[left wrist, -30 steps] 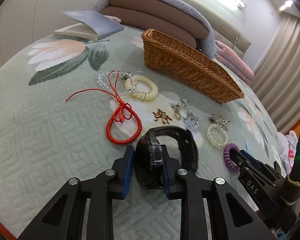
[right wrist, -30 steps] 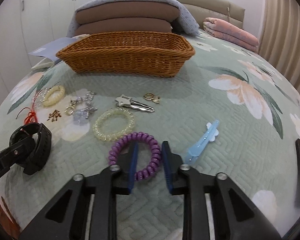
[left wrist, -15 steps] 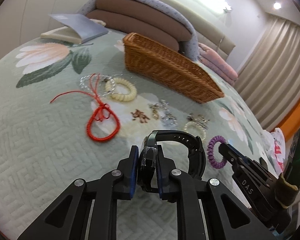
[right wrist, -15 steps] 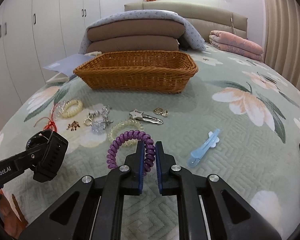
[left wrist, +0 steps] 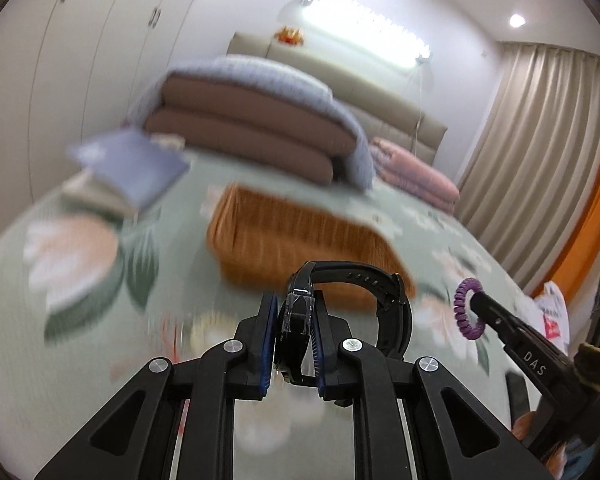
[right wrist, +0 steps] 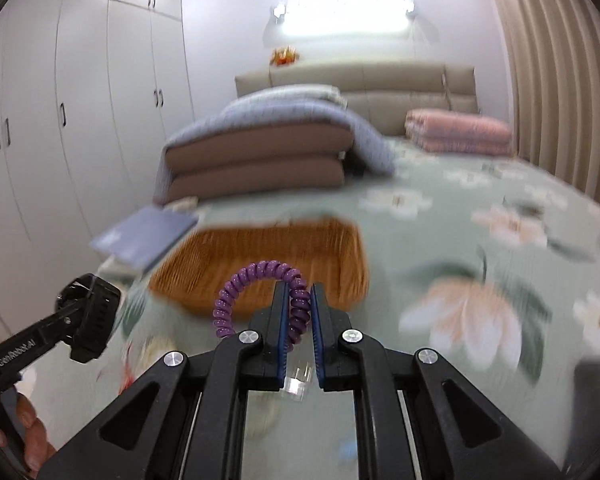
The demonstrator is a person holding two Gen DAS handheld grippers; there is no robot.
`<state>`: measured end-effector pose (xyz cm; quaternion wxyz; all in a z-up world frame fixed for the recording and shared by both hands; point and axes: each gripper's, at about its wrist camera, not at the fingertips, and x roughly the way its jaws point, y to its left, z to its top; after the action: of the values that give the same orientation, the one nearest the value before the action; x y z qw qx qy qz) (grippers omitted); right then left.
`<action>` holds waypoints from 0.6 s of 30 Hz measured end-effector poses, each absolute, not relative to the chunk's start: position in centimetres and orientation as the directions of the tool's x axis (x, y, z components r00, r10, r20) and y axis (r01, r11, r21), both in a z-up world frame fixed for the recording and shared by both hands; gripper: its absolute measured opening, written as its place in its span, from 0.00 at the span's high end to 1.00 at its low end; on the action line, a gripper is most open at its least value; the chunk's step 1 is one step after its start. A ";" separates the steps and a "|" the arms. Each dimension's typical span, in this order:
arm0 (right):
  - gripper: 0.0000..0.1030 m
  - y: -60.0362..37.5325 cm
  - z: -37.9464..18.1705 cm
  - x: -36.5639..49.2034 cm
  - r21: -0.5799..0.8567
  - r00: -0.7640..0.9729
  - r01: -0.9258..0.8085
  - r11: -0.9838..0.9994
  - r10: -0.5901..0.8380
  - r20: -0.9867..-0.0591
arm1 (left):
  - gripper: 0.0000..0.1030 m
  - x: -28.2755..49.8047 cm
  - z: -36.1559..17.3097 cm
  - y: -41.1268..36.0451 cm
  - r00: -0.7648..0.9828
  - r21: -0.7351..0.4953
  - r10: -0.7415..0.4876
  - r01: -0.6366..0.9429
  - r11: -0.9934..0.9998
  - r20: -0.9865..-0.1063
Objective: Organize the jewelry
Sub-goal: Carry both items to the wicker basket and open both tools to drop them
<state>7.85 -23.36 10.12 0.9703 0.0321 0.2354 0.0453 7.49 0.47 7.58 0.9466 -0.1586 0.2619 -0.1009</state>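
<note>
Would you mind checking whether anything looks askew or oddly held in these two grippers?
Nothing stands out. The left gripper clamps the black watch and the right gripper pinches the purple coil tie, both near the basket.

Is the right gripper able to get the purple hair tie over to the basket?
Probably yes: the right gripper is shut on the purple hair tie, lifted off the bed, and nothing stands between it and the wicker basket.

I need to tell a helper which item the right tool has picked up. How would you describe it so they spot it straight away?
Start at the brown wicker basket on the green floral bedspread. In front of it, the right tool is shut on a purple spiral coil band, a springy phone-cord-style ring lifted off the bed. The other lifted item, the black watch in the left tool, is dark and has a strap.
</note>
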 end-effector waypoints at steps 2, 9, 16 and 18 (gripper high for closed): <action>0.87 -23.0 11.1 10.0 0.065 0.899 -0.064 0.996 0.086 -0.430 | 0.84 9.5 9.0 0.2 0.850 -0.355 -0.284 0.125 0.927 -0.444; 0.87 -22.1 9.5 18.2 0.064 0.877 -0.046 0.997 0.071 -0.474 | 0.84 18.7 8.6 -1.6 0.846 -0.306 -0.267 0.130 0.943 -0.462; 0.87 -22.8 3.2 23.4 0.102 0.772 -0.021 0.995 0.081 -0.630 | 0.84 25.4 2.8 -3.0 0.772 -0.267 -0.240 0.095 0.959 -0.589; 0.87 -23.2 2.4 23.9 0.147 0.743 -0.031 0.989 0.121 -0.658 | 0.84 26.3 1.8 -3.0 0.752 -0.258 -0.233 0.087 0.962 -0.617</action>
<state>23.91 -23.17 2.39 0.9315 0.0636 0.3558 0.0408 26.26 -3.05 1.82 0.9297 -0.1070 0.3417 -0.0861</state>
